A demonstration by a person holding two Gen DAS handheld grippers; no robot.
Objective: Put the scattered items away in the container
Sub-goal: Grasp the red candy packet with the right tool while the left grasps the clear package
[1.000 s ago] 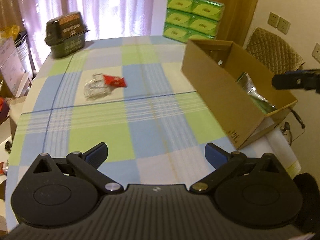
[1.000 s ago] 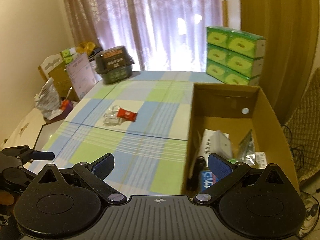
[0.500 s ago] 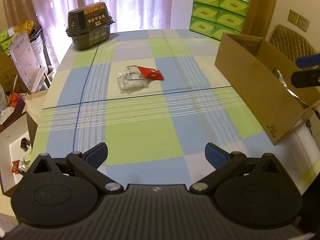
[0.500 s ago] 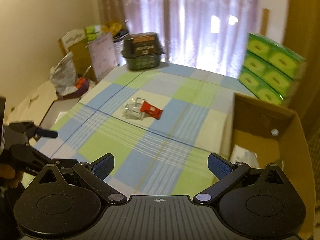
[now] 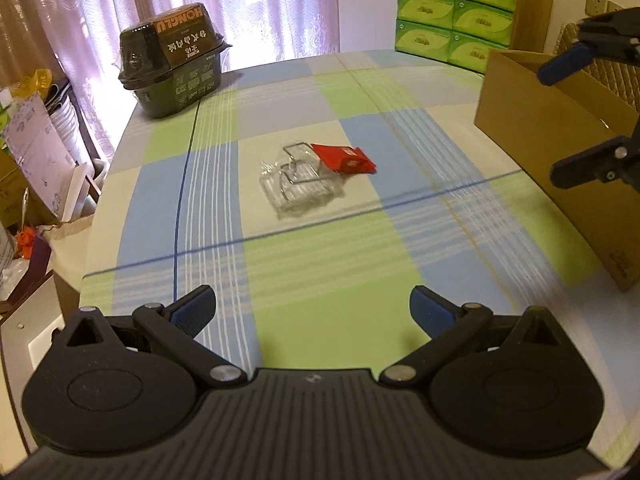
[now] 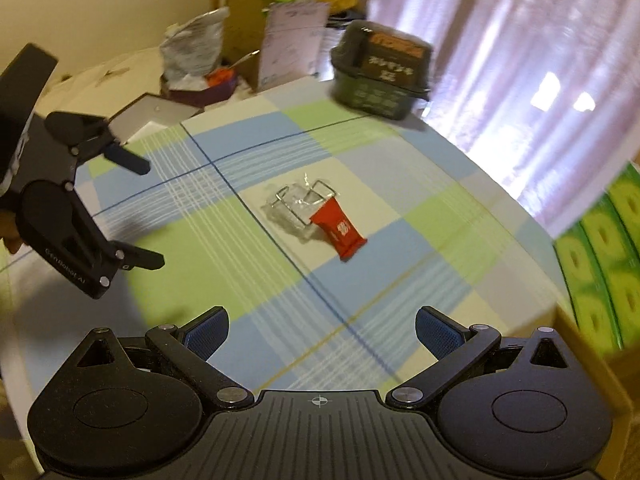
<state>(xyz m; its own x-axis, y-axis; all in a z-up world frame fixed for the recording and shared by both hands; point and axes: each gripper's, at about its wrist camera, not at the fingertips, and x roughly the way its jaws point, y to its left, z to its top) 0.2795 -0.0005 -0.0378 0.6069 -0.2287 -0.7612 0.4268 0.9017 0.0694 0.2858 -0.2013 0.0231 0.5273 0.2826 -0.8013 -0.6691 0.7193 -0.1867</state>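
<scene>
Left gripper [image 5: 312, 312]: jaws spread wide apart, nothing between them; hovers over the near part of the checked tablecloth [image 5: 320, 272], short of the packets. It also shows at the left of the right wrist view, likewise spread.

Right gripper [image 6: 322, 330]: jaws wide apart, empty; over the cloth on the box side of the packets, facing them.

Surface: table under a blue, green and cream checked cloth; bare cloth all round the packets, on every side, out to the table edges.

Task items: red sachet [image 5: 344, 159] lying flat, one end overlapping a clear plastic packet [image 5: 300, 184] with wire-like contents; both near the middle of the cloth, well apart from both grippers and from the box.

Container: brown cardboard box [image 5: 560, 160], open-topped, at the table edge to the right of the packets; its contents are not visible.

Beyond the packets: dark lidded tub [image 5: 174, 56] with printed label, at the far table edge before the pale pink curtain [image 5: 260, 4]. Stacked green tissue packs [image 5: 452, 12] beyond the box.

Left of the tub, off the table: cardboard, papers and bags of clutter [image 6: 224, 52] against the wall.
</scene>
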